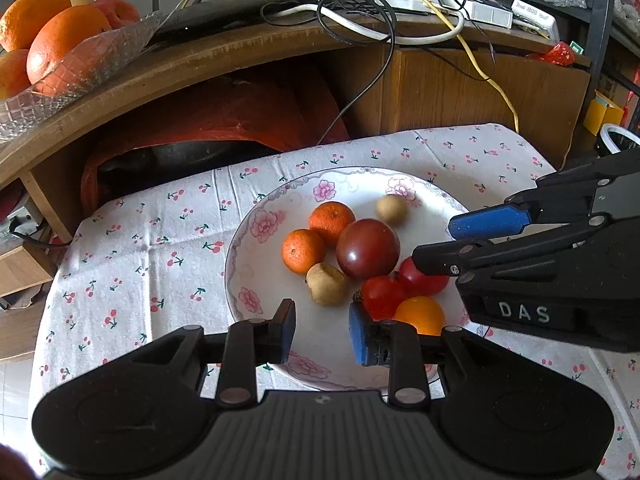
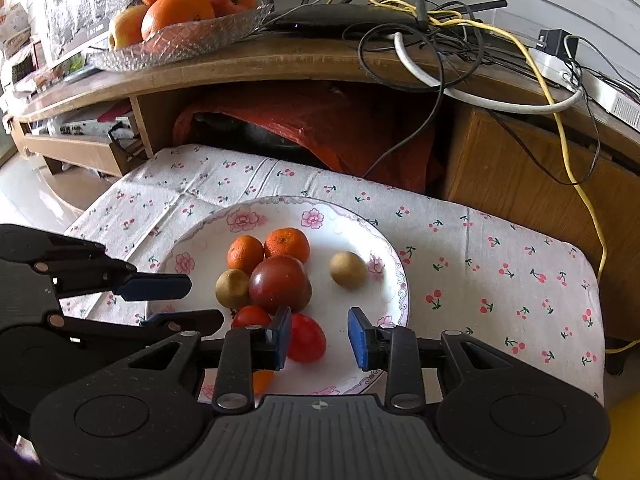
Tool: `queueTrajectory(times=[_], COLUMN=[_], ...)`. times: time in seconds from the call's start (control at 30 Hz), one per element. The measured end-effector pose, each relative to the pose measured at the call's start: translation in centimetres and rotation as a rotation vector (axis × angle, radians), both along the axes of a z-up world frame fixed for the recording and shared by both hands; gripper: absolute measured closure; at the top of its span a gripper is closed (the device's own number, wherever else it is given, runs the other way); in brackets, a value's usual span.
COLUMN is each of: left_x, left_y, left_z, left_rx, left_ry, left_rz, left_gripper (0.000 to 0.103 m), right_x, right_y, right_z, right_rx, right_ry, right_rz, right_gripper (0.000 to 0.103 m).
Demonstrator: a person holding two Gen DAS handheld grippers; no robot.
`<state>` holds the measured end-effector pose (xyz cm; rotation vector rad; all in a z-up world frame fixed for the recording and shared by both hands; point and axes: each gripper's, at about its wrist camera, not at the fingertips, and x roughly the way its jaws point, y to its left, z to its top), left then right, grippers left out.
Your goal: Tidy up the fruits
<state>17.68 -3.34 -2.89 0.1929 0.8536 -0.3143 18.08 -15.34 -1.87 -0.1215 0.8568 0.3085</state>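
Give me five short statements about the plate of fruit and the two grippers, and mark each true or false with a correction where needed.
1. Both grippers are open. True: the left gripper and the right gripper each show a clear gap between their fingers.
2. The plate holds two small oranges. True: they lie side by side.
3. The left gripper grips a fruit. False: nothing sits between its fingers.
4. The big dark tomato lies apart from all other fruit. False: it sits among the oranges and a brown fruit.
5. The cloth is plain white. False: it has a cherry print.
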Motion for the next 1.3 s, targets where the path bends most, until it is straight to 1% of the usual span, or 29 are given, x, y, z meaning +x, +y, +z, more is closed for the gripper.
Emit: queueTrajectory(times=[0.33,0.4,0.53,0.63,0.7,0.77,0.87,1.1,1.17,1.3], left_x=[-0.7,-1.1,-1.9,-2.5,-2.9,-3.3,-3.9,-5.3,-5.7,-6.5], left_y=[0.2,0.1,-0.3,-0.5,-0.5,-0.4,-0.1,0.3,0.3,0.6], left_z=[1.1,1.4,2.0,2.4,2.7,2.9,3.1,3.3,3.4,3.5], left_rx=[-0.026,-0.037,-0.039,-0.054,-0.058,-0.066,-0.081,-0.081,-0.073,-0.064], left_ry=[-0.012,-0.016,-0.028,-0.034,-0.041,-0.041,-0.04,-0.05,-0.055,-0.061], left_rz=[0.004,0.001,-0.013,-0.019,-0.023,-0.017,-0.011,0.001,0.002,0.023], left_gripper=[0.063,0.06,0.059,0.058,0.055,0.048,0.044,0.039,0.035,0.034], right_x=[-1.2,-1.9,-3.3,-4.3,-5.0,-5.6,-6.6,-8.2,-8.6,-9.4], right_y=[-0.9,-1.1,-1.3,-1.6,-1.7,-1.7,-1.7,-1.4,-1.4,-1.3], right_z=[1.4,1.6,1.6,1.7,2.0,2.2,2.5,2.9,2.8,3.0], right_rx=[0.023,0.024,0.008,0.005,0.009,0.008,0.012,0.012,0.013,0.016], right_ry=[-0.023,-0.019,-0.003,0.004,0.001,-0.001,-0.002,-0.006,-0.003,-0.002], right_rz=[-0.042,-0.051,-0.074,-0.101,-0.114,-0.124,-0.141,-0.157,-0.16,-0.165], right_gripper=[0.075,0.076,0.075,0.075,0.075,0.075,0.073,0.072,0.072,0.072])
